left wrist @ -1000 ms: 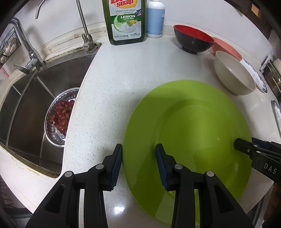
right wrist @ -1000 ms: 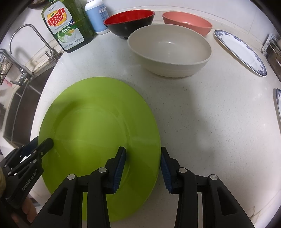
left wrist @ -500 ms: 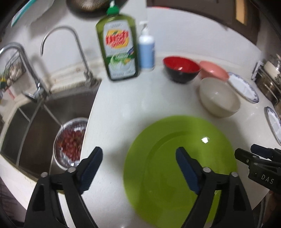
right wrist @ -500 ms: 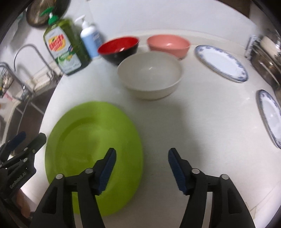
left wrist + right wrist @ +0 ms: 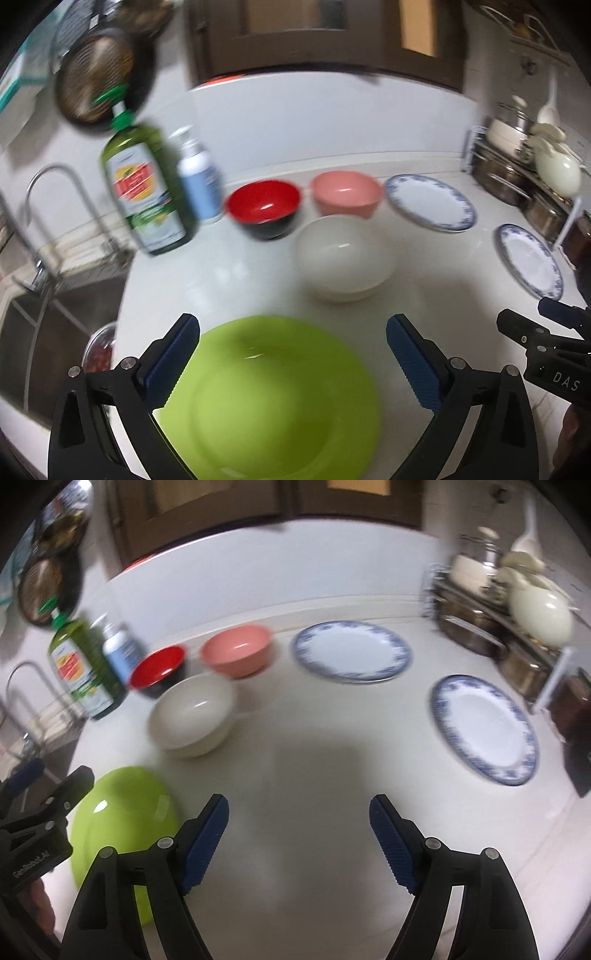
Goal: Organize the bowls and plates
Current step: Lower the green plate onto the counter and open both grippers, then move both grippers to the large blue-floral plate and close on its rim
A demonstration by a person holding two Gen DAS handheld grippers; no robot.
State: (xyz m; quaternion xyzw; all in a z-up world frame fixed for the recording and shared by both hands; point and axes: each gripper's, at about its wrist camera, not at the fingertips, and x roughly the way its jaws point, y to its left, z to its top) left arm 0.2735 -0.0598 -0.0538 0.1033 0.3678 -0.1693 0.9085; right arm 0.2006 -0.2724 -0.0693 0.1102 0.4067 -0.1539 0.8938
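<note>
Both grippers are held with their blue-padded fingers spread wide apart, and nothing is gripped by either. The left gripper is seen above the green plate, which lies flat on the white counter near its front edge, close to the sink; no contact between pads and plate can be made out. The right gripper is held over a bare stretch of counter, with the green plate to its left. Beyond the plate a white bowl is set, and behind it a red and black bowl and a pink bowl stand side by side. Two blue-rimmed plates are laid to the right, one farther back and one nearer. A dish soap bottle and a smaller pump bottle are placed by the tap. Much of both views is blurred.
</note>
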